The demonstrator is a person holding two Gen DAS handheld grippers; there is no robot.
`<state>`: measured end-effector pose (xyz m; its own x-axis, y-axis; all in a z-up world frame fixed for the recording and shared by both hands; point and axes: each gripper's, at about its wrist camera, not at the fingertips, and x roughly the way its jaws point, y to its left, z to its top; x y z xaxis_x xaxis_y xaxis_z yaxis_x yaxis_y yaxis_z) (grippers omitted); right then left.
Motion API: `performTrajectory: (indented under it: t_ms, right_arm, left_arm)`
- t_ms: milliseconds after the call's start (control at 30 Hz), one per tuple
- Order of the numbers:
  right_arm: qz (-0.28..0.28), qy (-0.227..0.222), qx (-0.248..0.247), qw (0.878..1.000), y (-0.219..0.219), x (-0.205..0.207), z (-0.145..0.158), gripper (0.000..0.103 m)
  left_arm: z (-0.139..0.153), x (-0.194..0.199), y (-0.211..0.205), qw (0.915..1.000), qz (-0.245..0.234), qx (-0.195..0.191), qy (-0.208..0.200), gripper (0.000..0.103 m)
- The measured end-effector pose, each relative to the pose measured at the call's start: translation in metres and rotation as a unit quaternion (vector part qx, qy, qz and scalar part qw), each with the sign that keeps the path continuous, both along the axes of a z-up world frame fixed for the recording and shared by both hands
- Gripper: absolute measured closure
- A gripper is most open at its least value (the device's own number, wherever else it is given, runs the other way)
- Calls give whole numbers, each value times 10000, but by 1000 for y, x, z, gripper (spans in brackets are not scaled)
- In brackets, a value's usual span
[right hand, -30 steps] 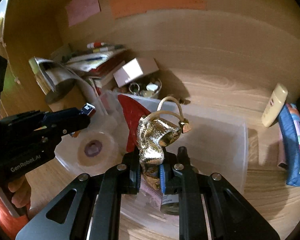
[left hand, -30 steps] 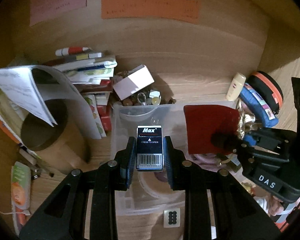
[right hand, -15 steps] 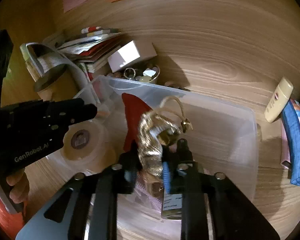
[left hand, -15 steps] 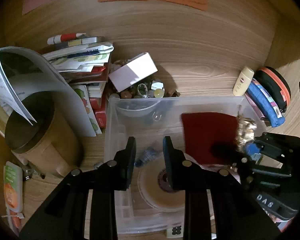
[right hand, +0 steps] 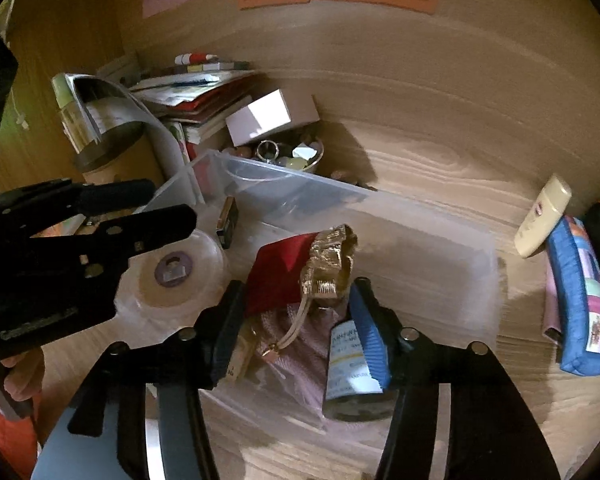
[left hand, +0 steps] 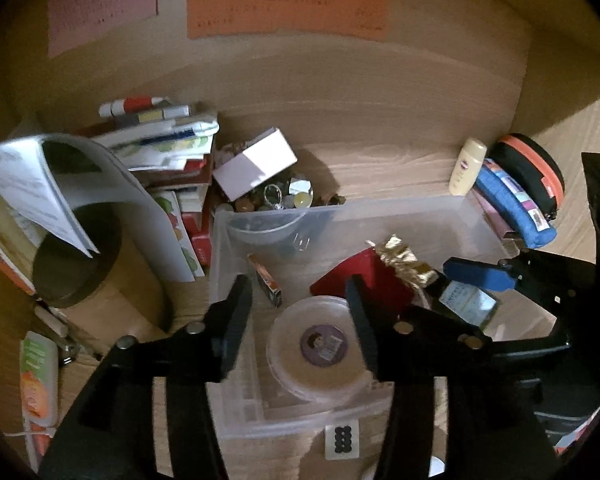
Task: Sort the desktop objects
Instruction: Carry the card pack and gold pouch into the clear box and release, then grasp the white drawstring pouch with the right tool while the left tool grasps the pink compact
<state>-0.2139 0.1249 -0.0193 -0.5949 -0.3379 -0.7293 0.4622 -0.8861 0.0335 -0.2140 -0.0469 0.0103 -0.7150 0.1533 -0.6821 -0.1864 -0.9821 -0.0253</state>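
A clear plastic bin point(left hand: 340, 205) point(right hand: 300, 184) sits on the wooden desk under both grippers. My left gripper point(left hand: 298, 306) point(right hand: 174, 204) hovers over it, jaws opening, with nothing between them. Below it lie a small black staple box point(left hand: 265, 280) point(right hand: 227, 222) and a round tape case point(left hand: 320, 346) point(right hand: 176, 274). My right gripper point(right hand: 298, 302) point(left hand: 454, 292) is also opening. The gold drawstring pouch point(right hand: 330, 266) point(left hand: 404, 262) rests on a red card point(right hand: 278, 276) just past its fingertips, and the pads do not press it.
A brown tin with a dark lid point(left hand: 76, 264), a heap of books and papers point(left hand: 160, 140), a white box point(left hand: 256, 164) and a bowl of trinkets point(left hand: 284, 196) crowd the left and back. Right of the bin lie a cream tube point(right hand: 542, 216) and a blue pencil case point(right hand: 576, 292).
The left gripper let go of the staple box, which now lies in the bin, and its jaws spread. The right jaws spread too, leaving the gold pouch on the red card.
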Motion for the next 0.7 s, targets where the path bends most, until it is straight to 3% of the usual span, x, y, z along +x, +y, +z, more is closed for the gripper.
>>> performTrajectory:
  t_ms: [67,267,333,467,700]
  right_arm:
    - [-49,37,-19,10000,4,4,4,42]
    - [-195,209,-105,9995,21,23,19,29]
    - [-234,271,-168,9992,27,32,25,27]
    - [-265,360,-222,9988,35,45,34,26]
    - [-288,561,-170,9979,46,75,42,20]
  left_arm:
    - [4,6,0,9999,39,-39,101,36]
    - [17,29,-4,9996,115,-39,249,28]
    - [21,38,-4,9994,148,-90,297,26]
    - [25,55,-4,9990,219,-98,364,14]
    - [25,86,0,9990,258,-216,287,13]
